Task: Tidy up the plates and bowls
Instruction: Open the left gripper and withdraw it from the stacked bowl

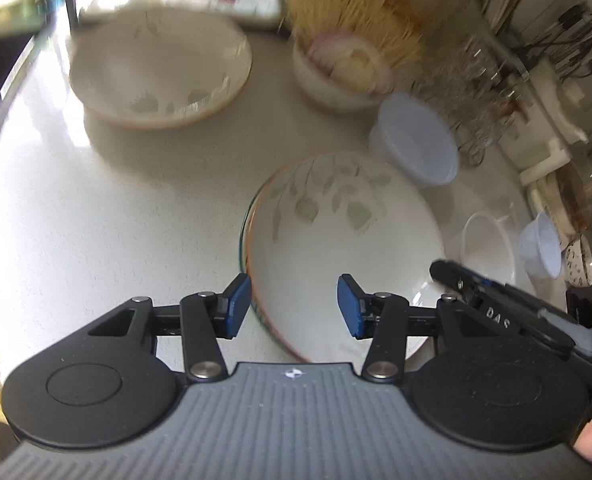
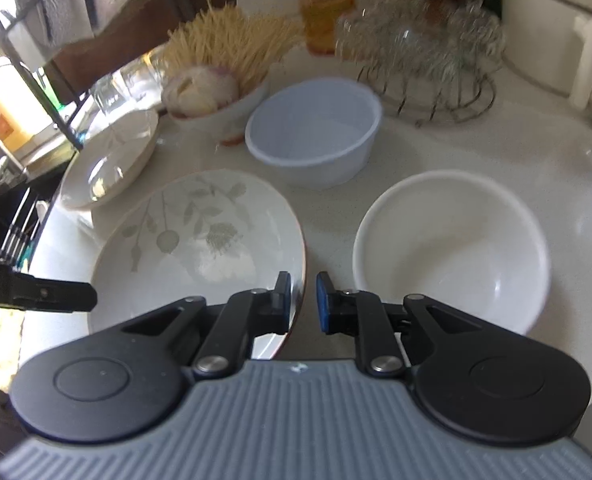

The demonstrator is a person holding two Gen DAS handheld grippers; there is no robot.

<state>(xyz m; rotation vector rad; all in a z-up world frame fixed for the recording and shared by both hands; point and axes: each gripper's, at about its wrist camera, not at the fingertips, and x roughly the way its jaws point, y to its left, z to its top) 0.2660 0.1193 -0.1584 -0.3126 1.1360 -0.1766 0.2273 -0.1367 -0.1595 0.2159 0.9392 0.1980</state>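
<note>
The leaf-patterned plate point(image 1: 335, 240) lies on the pale counter point(image 1: 116, 220) and serves as the landmark here. It appears to rest on another dish, whose greenish rim peeks out along its left edge in the left wrist view.

The left gripper point(image 1: 294, 306) hovers at the plate's near-left rim with its blue pads spread wide; one pad point(image 1: 238, 306) is outside the rim, the other over the plate's inside. Whether either pad touches the plate I cannot tell, and it holds nothing.

The right gripper point(image 2: 303, 304) sits at the plate's near-right edge point(image 2: 200, 240), jaws only narrowly apart, straddling the rim; the left finger point(image 2: 282, 300) lies over the plate's surface, the other just outside it. Contact is unclear, so I cannot tell whether it has a grip.

Just right of the plate stands a plain white bowl point(image 2: 451, 248), upright and empty. Behind the plate, toward the back of the counter, sits a pale blue plastic bowl point(image 2: 315, 128). Behind and left of the plate is a second patterned dish point(image 1: 160, 68), well apart from it. Between that dish and the blue bowl stands a small bowl holding onion and garlic point(image 2: 204, 92), with a bundle of straw-coloured sticks point(image 2: 228, 36) rising behind it. A wire stand of glasses point(image 2: 419, 52), blurred, is beyond the blue bowl.
</note>
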